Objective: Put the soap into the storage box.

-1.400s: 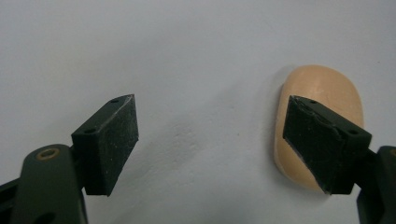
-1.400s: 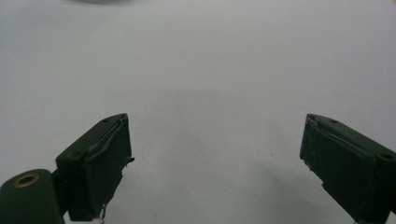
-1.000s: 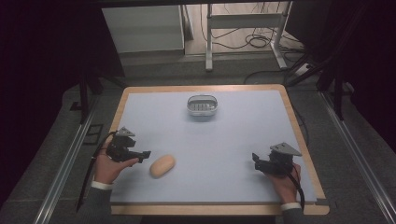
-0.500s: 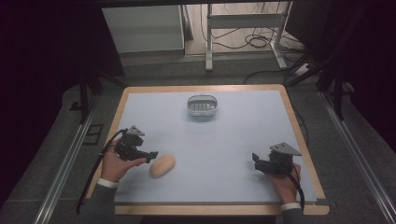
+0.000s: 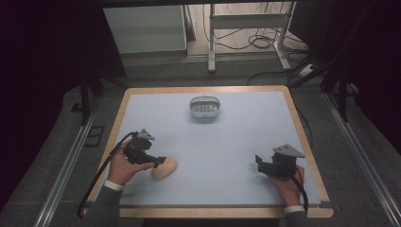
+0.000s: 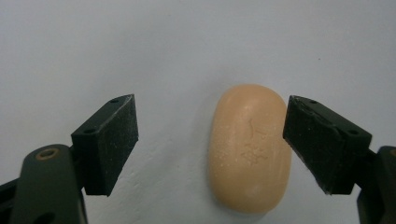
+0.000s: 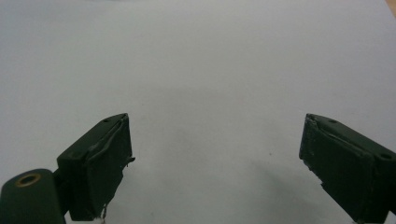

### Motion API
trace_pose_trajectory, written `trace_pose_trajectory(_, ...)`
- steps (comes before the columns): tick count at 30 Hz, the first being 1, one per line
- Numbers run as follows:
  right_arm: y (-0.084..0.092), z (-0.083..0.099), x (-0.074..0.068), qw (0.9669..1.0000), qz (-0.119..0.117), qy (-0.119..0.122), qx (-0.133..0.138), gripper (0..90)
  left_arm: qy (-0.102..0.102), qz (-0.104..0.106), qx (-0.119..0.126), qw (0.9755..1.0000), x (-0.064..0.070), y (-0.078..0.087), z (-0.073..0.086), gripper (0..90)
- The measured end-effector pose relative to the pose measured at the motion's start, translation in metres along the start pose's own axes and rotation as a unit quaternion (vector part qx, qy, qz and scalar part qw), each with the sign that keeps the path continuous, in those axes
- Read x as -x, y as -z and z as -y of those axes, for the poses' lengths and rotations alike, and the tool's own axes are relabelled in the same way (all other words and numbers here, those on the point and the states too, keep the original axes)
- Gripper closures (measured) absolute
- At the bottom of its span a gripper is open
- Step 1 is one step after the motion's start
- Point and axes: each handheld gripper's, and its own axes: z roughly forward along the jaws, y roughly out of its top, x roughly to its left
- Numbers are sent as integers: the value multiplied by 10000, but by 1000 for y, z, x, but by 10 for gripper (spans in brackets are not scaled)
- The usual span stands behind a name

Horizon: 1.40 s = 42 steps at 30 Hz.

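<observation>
A tan oval bar of soap [image 5: 164, 168] lies on the pale blue table top near the front left. In the left gripper view the soap [image 6: 250, 149] sits between the two open jaws, close to the right jaw and apart from the left one. My left gripper [image 5: 160, 161] is low over the soap's left end, held by a hand, and stands open [image 6: 212, 122]. My right gripper [image 5: 259, 162] rests near the front right, open, with only bare table between its jaws [image 7: 215, 137].
A small metal oval dish [image 5: 204, 107] stands at the back middle of the table [image 5: 236, 142]. A wooden rim [image 5: 305, 137] frames the table. Cables trail from both grippers toward the front edge.
My left gripper has moved right and slightly forward, until its open jaws came around the soap. The soap, the dish and the right gripper have stayed put.
</observation>
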Motion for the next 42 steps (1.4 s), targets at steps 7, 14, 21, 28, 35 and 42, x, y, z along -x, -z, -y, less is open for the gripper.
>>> trace_pose_trajectory(7,0,0,0,10000,8,-3,-8,94,-107,70,-152,9998,8,-10,0,183)
trace_pose_trajectory(14,0,0,0,10000,22,-3,-2,94,-242,119,-319,9991,17,-18,2,181)
trace_pose_trajectory(21,0,0,0,10000,39,8,-13,94,-327,186,-486,9981,24,-28,4,178)
trace_pose_trajectory(28,-1,0,0,10000,45,7,-20,94,-301,206,-622,9974,26,-34,10,199)
trace_pose_trajectory(35,-1,0,-1,10000,59,5,-26,94,-304,194,-754,9965,25,-41,13,268)
trace_pose_trajectory(42,-1,0,-1,10000,61,3,-26,94,-328,186,-812,9960,26,-43,14,324)
